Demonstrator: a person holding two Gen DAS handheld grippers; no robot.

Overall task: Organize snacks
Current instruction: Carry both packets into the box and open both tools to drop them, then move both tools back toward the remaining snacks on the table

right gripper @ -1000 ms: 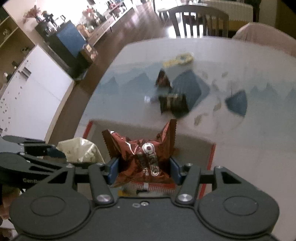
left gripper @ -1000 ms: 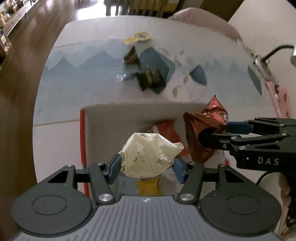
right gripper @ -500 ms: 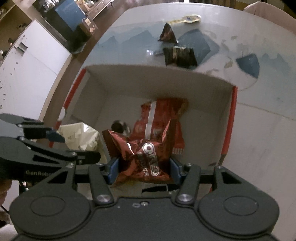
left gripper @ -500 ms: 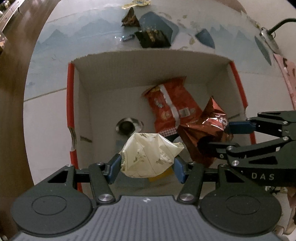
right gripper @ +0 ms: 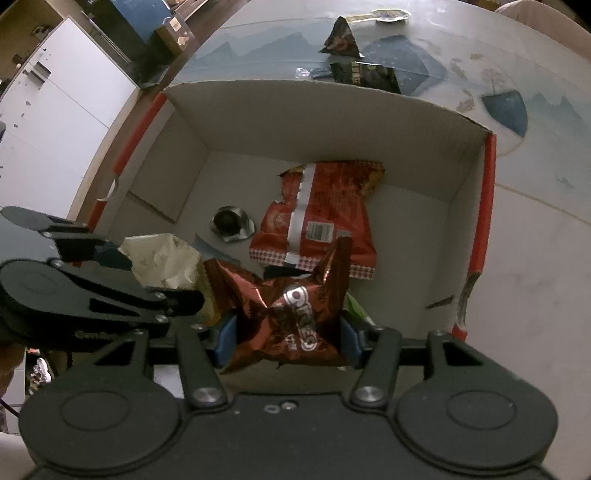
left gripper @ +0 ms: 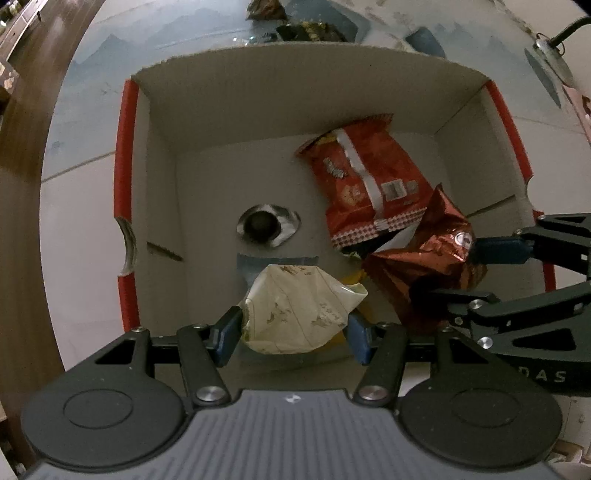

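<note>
Container: cardboard box point(left gripper: 229, 110) with red-edged flaps, open on the desk point(right gripper: 535, 229); both tools are held over it.
Left tool point(left gripper: 293, 326): clamped on a crumpled cream snack packet point(left gripper: 299, 310), blue pads pressed into both its sides; the packet hangs above the near part of the box floor.
Right tool point(right gripper: 284, 332): clamped on a dark red foil cookie packet point(right gripper: 291, 314), held above the box floor just beside the cream one.
Already in the box: an orange-red chip bag point(left gripper: 362, 184) lying flat toward the far right; a small round dark snack in clear wrap point(left gripper: 264, 223) near the middle; a yellow item and a green one partly hidden under the held packets, kind unclear.
Outside the box: two dark wrapped snacks point(right gripper: 354, 55) on the desk beyond the far wall, and a flat yellow wrapper point(right gripper: 388, 15) further off.
Progress: judged past halfway. Several snacks are boxed and two more are poised for release.
Left to do: let go of both packets, then collect the items lying on the desk.
</note>
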